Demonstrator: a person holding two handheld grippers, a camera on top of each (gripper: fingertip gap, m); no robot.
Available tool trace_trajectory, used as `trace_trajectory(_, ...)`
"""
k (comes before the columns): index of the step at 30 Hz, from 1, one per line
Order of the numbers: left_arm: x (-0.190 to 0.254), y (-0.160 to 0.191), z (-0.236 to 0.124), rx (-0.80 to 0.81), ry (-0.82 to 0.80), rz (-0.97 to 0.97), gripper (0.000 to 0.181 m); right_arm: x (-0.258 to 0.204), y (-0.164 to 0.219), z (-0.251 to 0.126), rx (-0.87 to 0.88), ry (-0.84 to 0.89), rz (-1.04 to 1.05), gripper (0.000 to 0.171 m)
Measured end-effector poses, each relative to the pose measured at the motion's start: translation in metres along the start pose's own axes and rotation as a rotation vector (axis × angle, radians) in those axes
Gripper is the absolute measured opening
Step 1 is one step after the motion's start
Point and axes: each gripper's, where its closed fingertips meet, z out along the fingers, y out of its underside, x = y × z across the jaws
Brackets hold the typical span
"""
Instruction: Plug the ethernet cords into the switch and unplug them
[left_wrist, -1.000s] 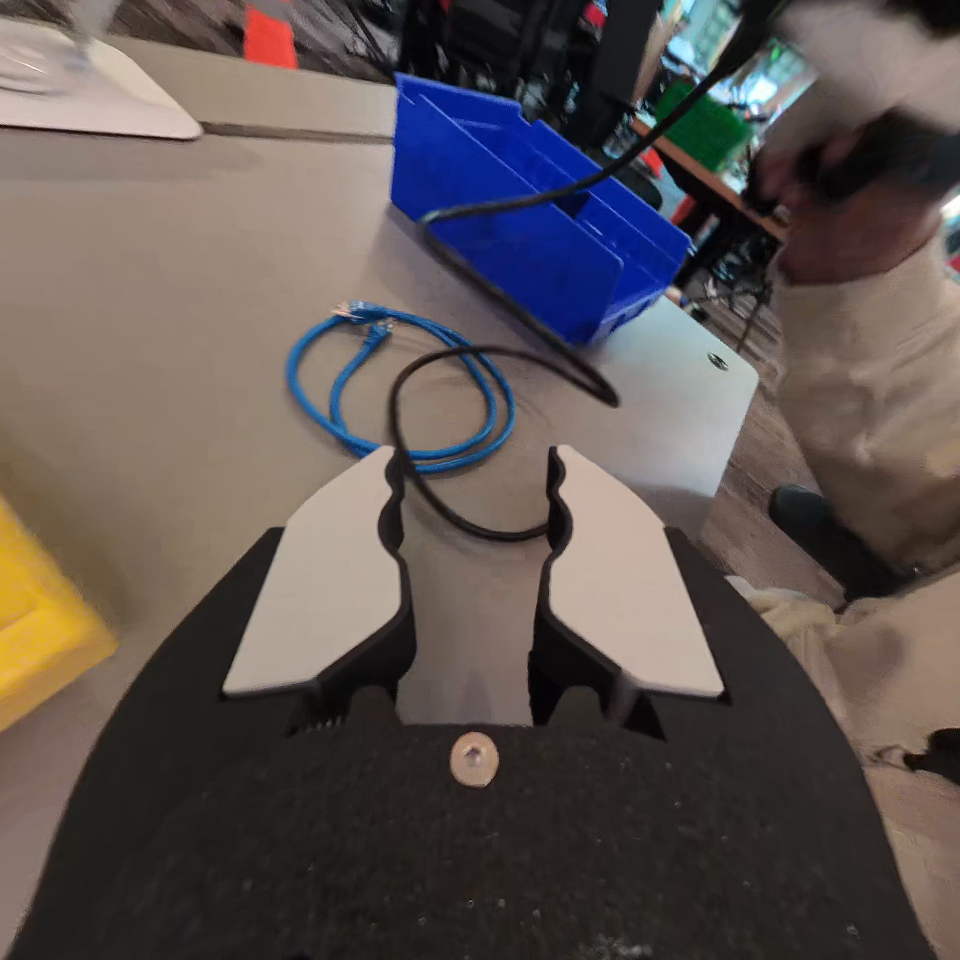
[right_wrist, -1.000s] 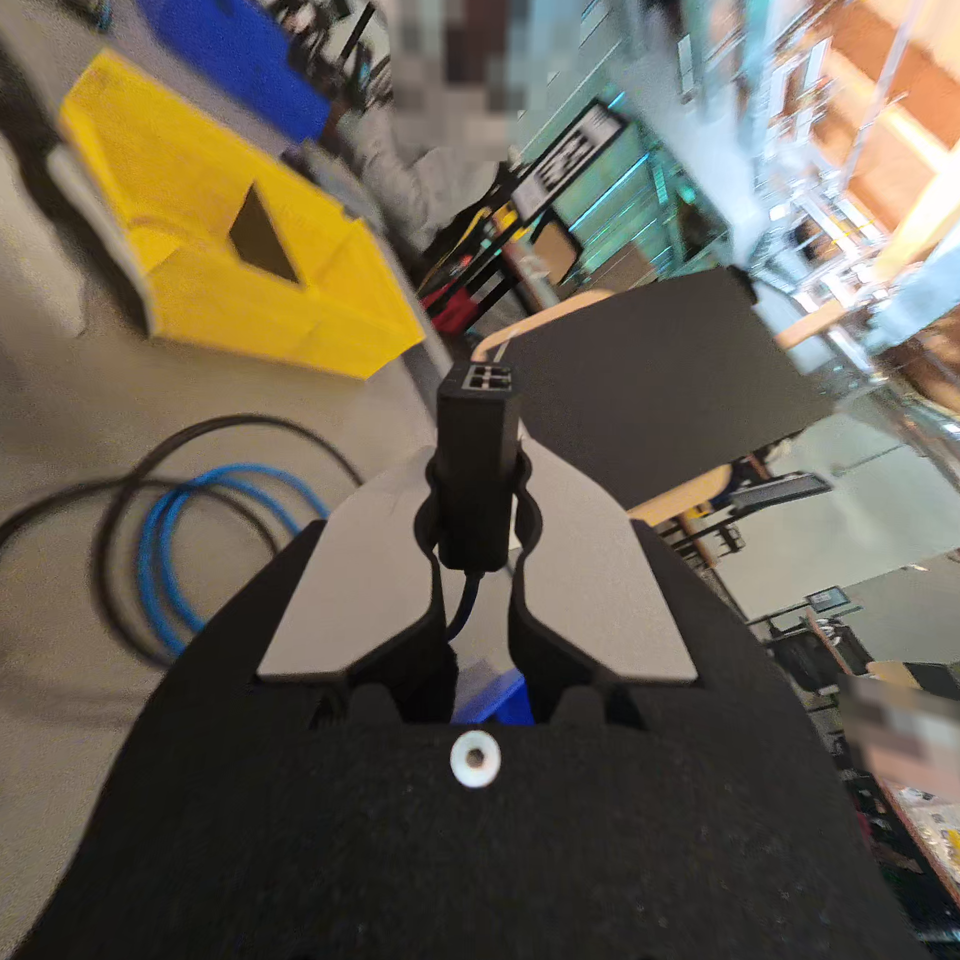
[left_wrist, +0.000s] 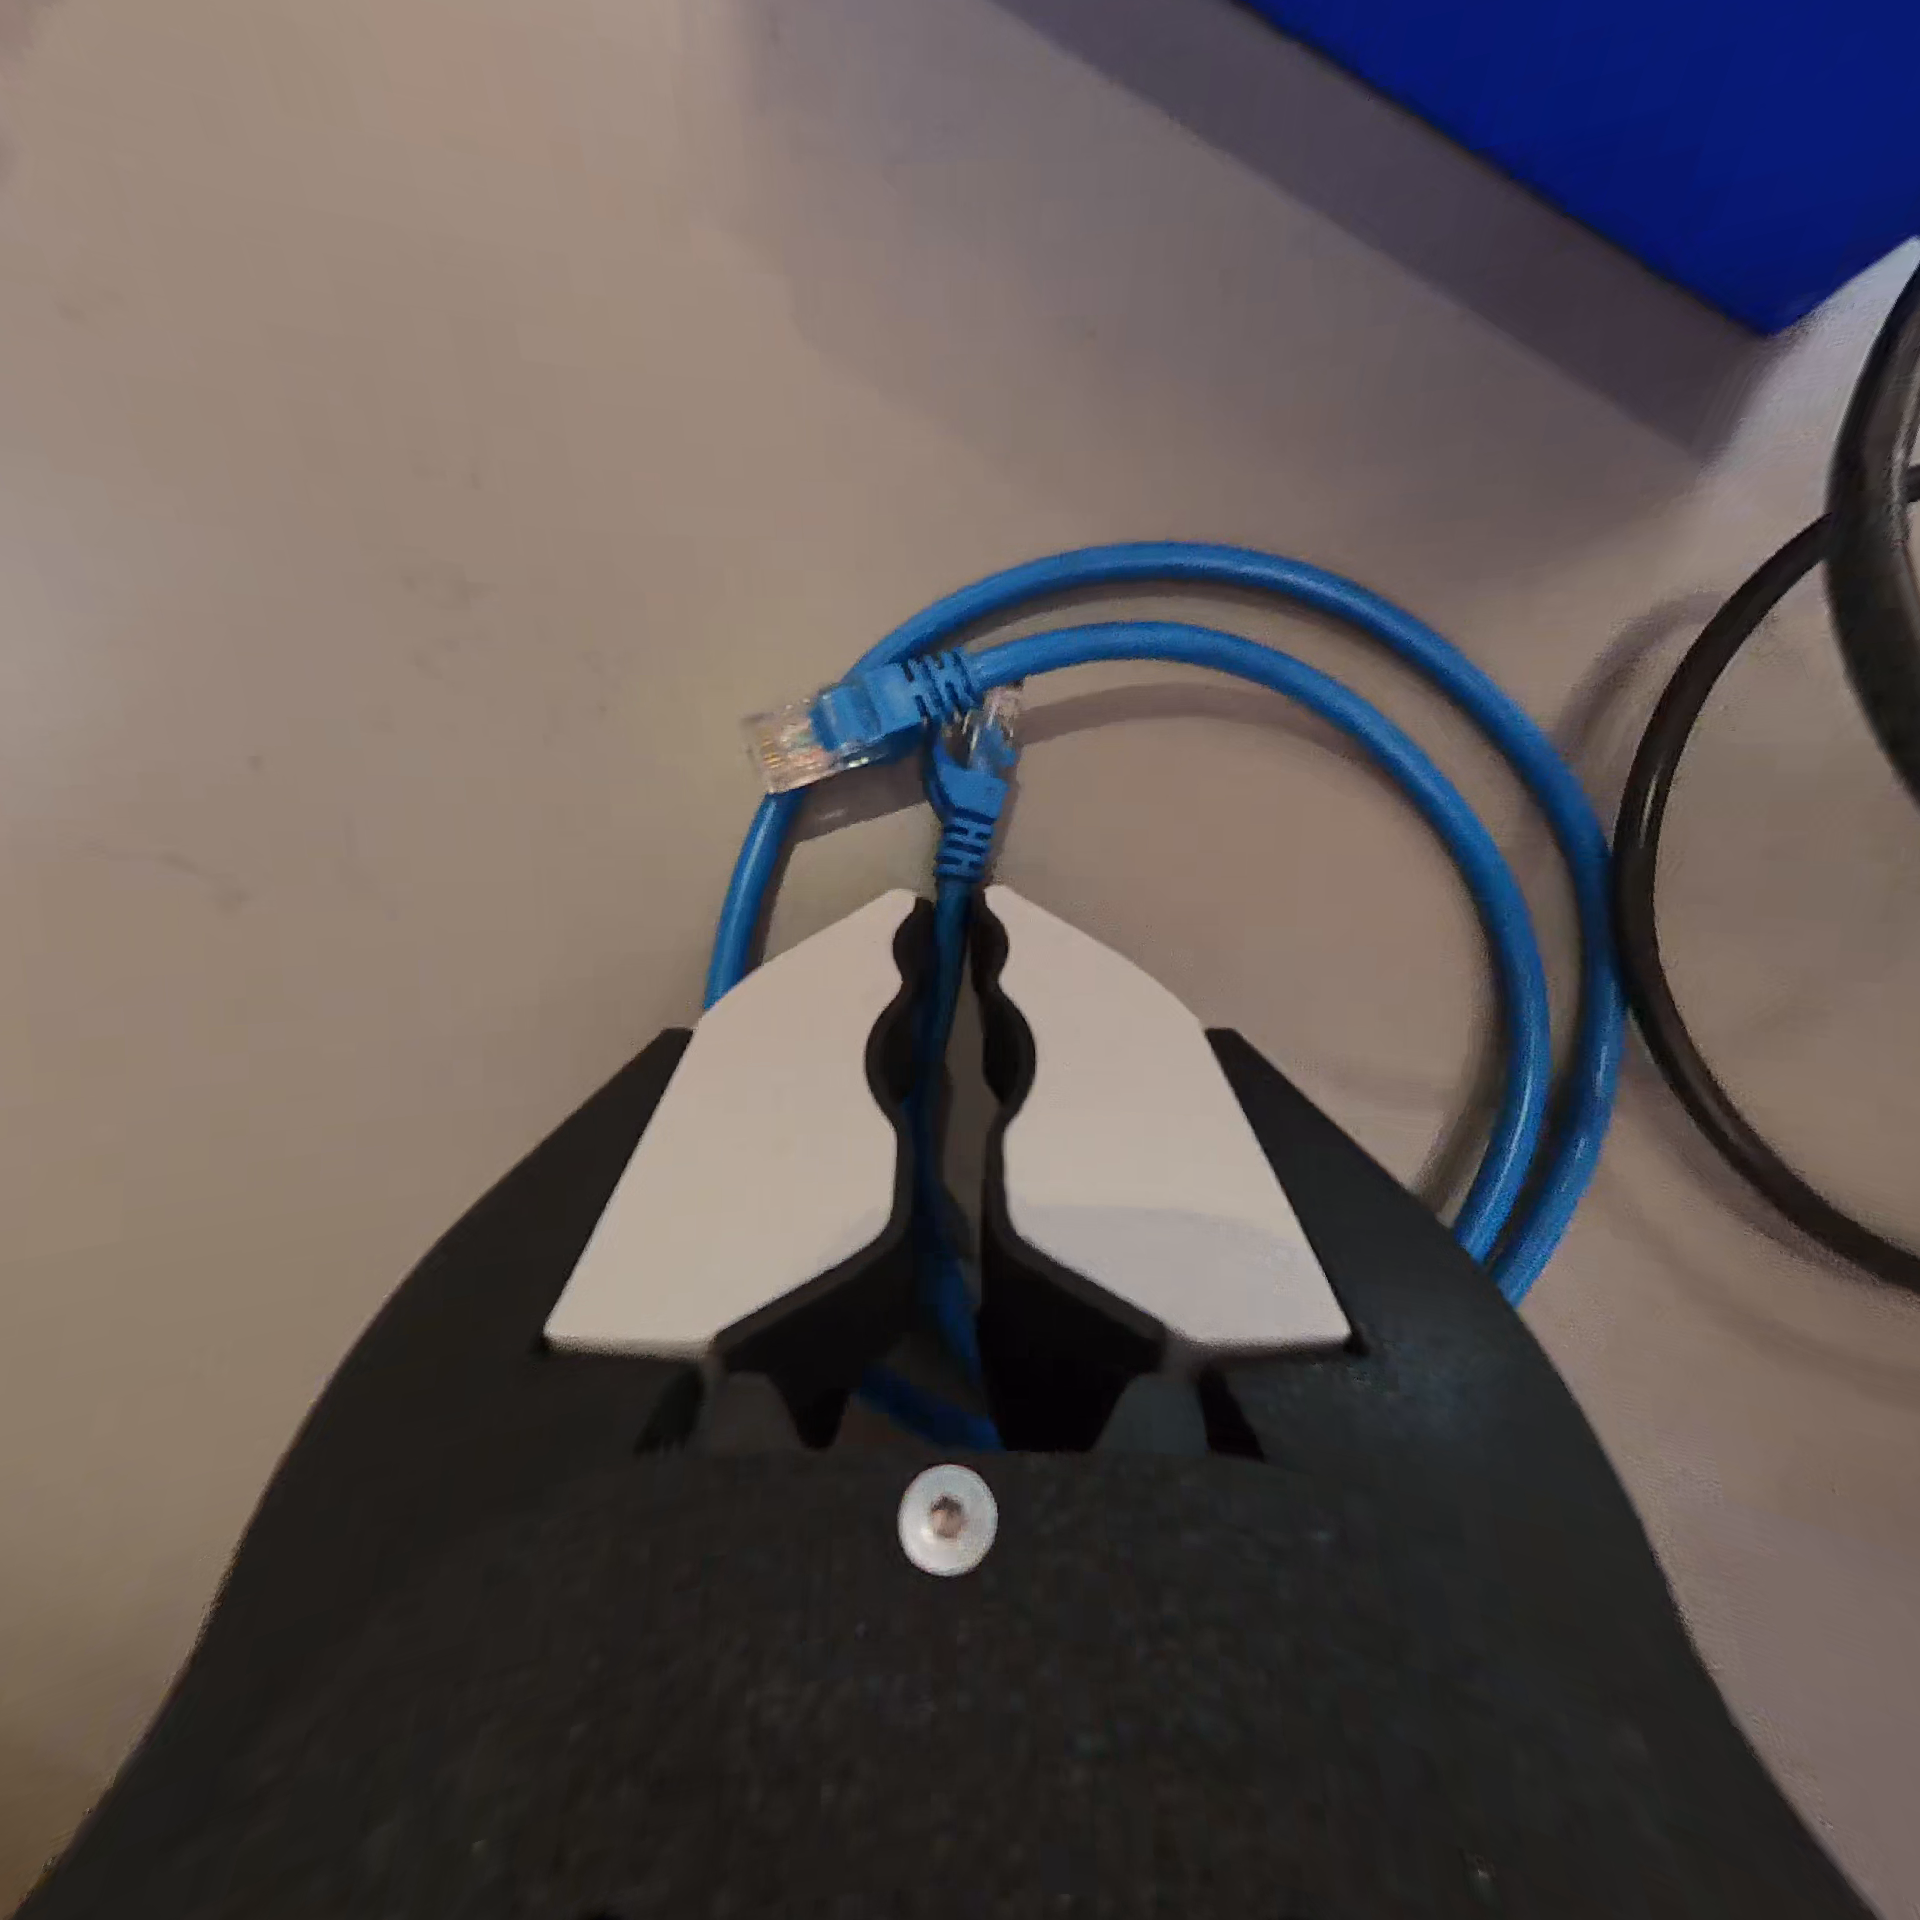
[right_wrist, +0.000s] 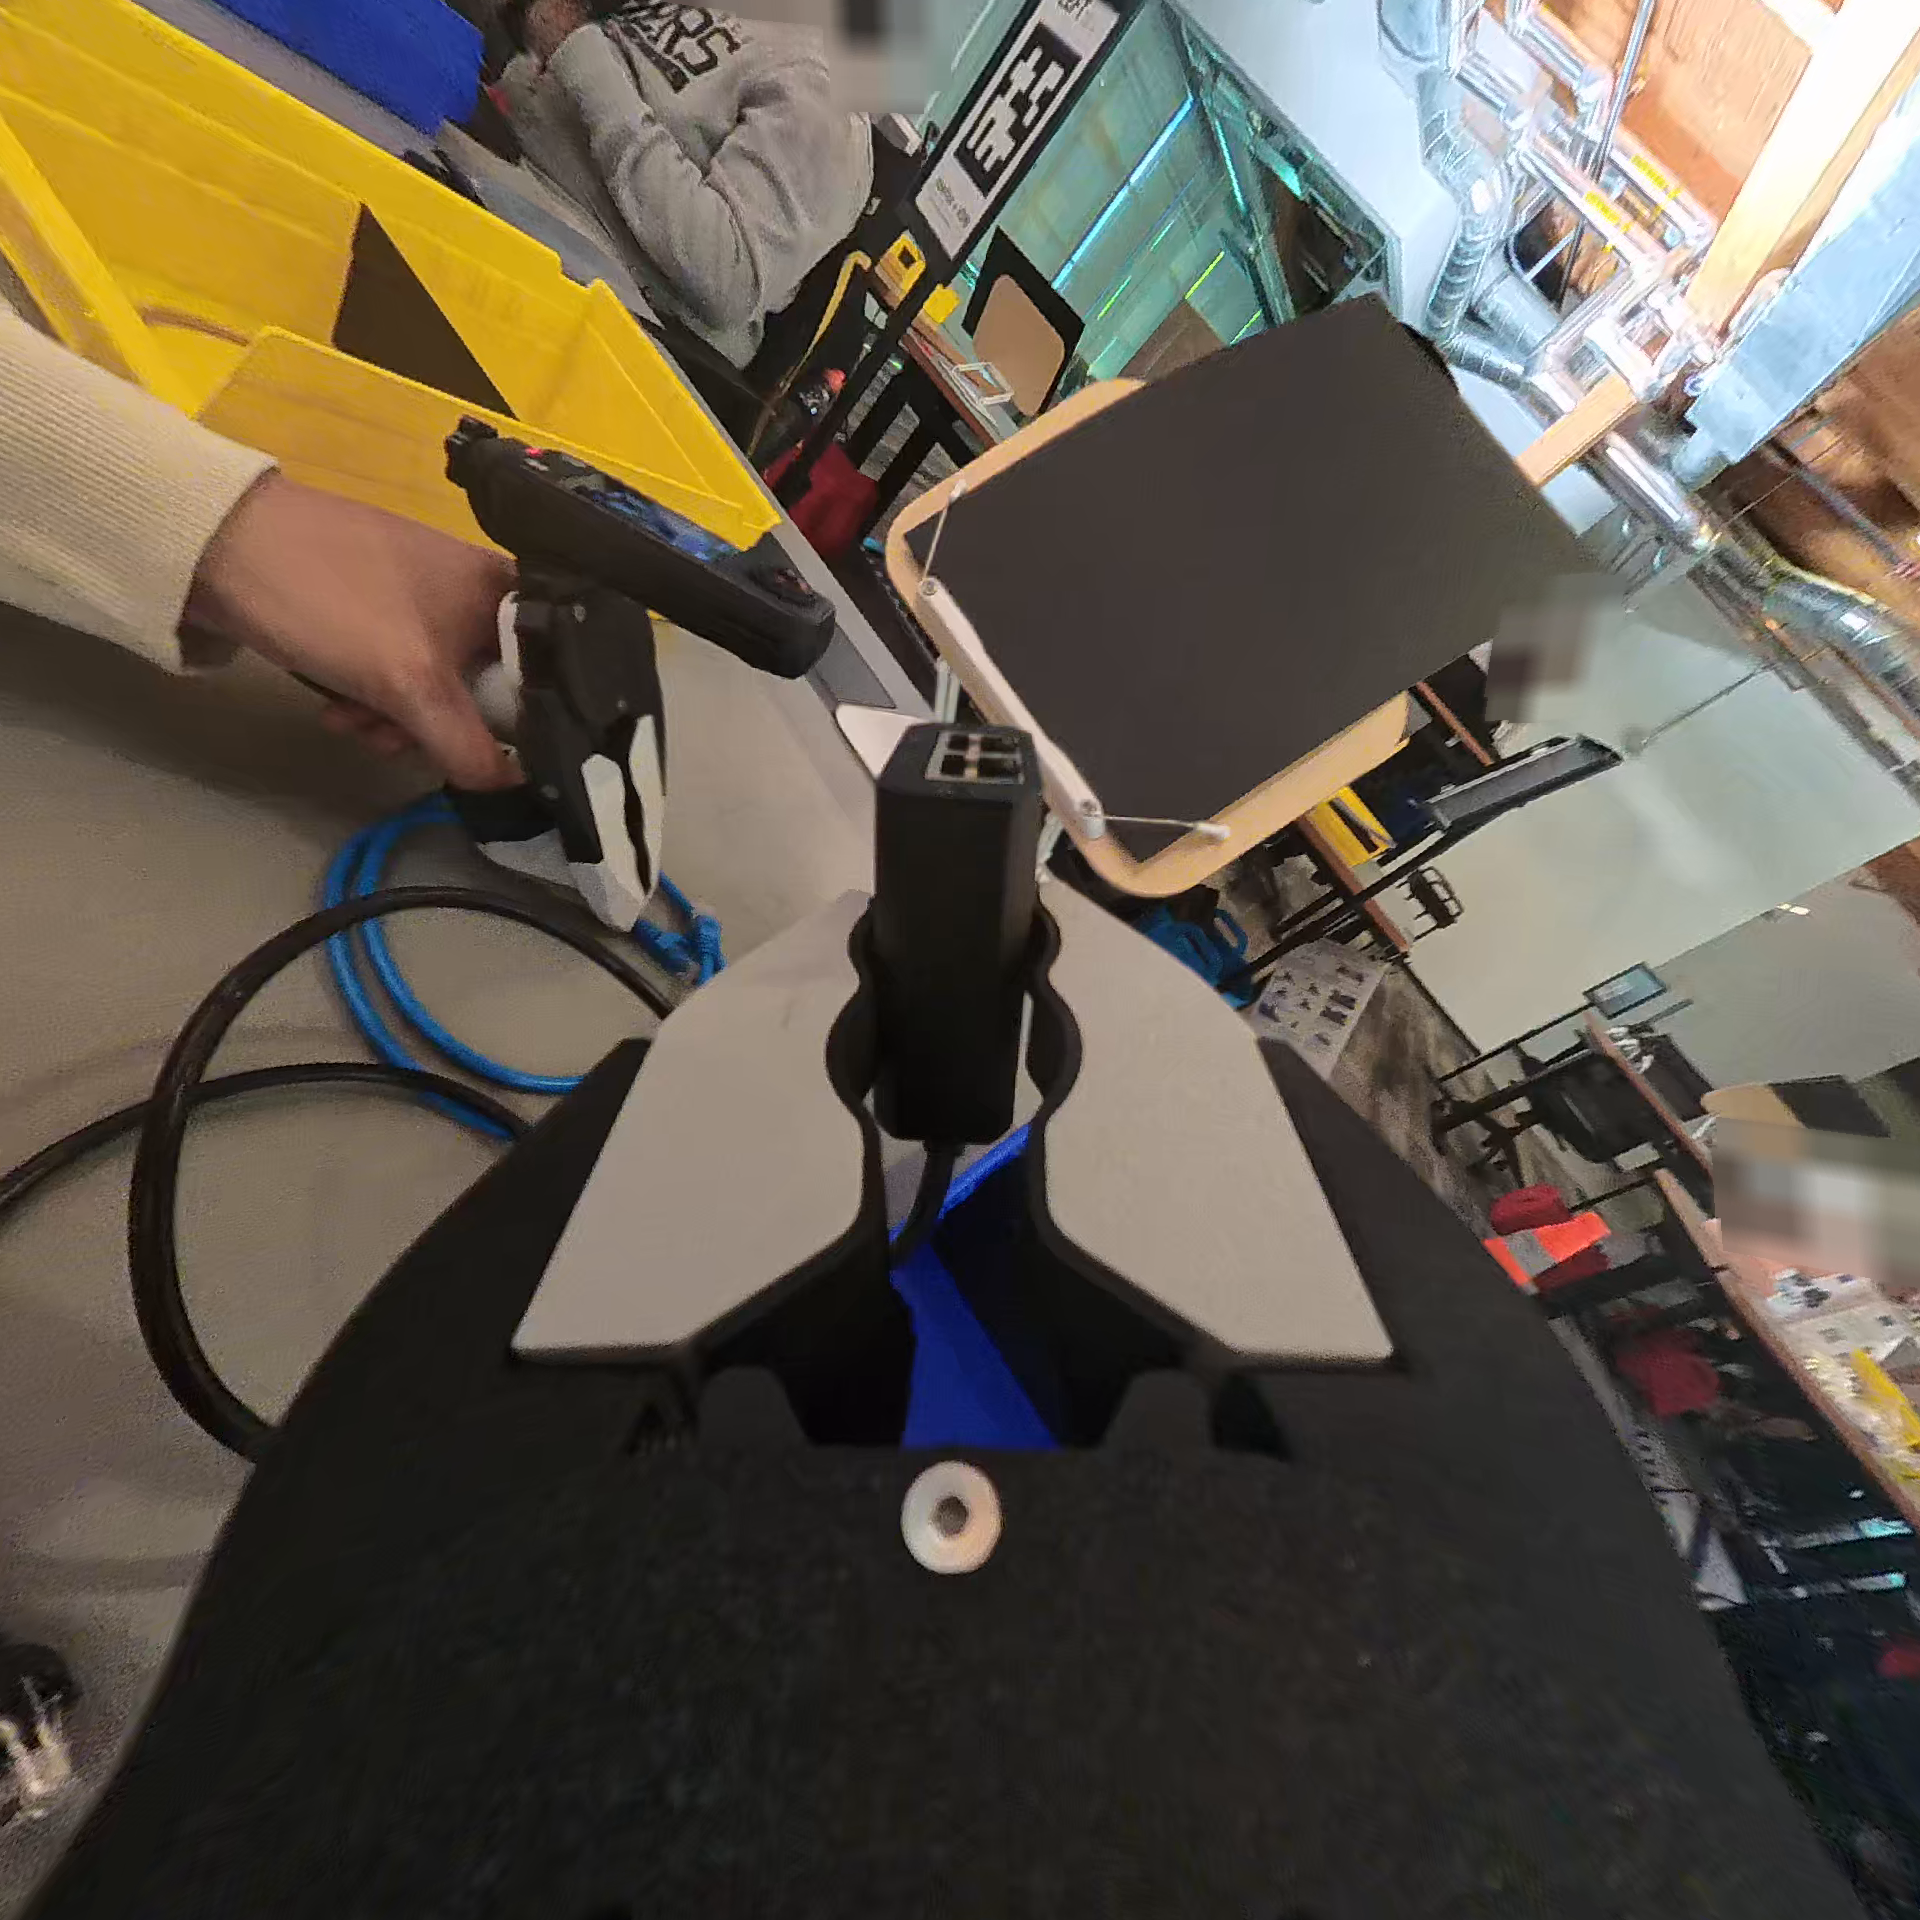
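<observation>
Left wrist view is showing the left gripper (left_wrist: 943, 906), open a second ago, now pinching the blue ethernet cord (left_wrist: 1340, 665) just behind one plug (left_wrist: 975, 764). The right gripper (right_wrist: 948, 914) is still clamping the switch (right_wrist: 954, 894), ports outward, so plugging in looks next.

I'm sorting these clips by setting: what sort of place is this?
Probably a shared workshop or lab. On the grey table stands a yellow parts bin; beyond it are more workbenches with clutter, exposed ductwork overhead, and another person seated nearby.

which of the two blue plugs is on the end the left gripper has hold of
The plug pointing up just past the left hand-held gripper; the other plug lies sideways, pointing left.
</observation>
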Motion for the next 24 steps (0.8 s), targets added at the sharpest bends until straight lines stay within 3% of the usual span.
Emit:
trace_trajectory(4,-0.007,0.010,-0.016,-0.045,-0.082,0.072,0.005,-0.010,0.006,0.004,-0.004,-0.026,0.025,0.025)
trace_trajectory(9,-0.002,0.016,-0.103,-0.068,-0.295,0.291,0.005,-0.005,0.005,0.018,-0.026,-0.010,-0.001,0.024)
trace_trajectory(11,0.012,0.015,-0.140,-0.029,-0.297,0.305,0.005,-0.003,-0.001,0.029,-0.010,0.010,-0.053,0.024)
trace_trajectory(14,0.049,0.023,-0.169,0.014,-0.131,0.349,0.005,-0.019,-0.010,0.057,0.045,-0.010,-0.151,0.024)
trace_trajectory(18,0.081,0.053,-0.159,-0.074,0.101,0.379,0.005,-0.058,0.016,0.115,0.007,-0.084,-0.231,0.025)
trace_trajectory(21,0.070,0.076,-0.133,-0.181,0.067,0.404,0.005,-0.082,0.036,0.147,-0.054,-0.133,-0.273,0.024)
trace_trajectory(24,0.057,0.094,-0.115,-0.263,0.011,0.391,0.006,-0.094,0.036,0.155,-0.045,-0.172,-0.241,0.024)
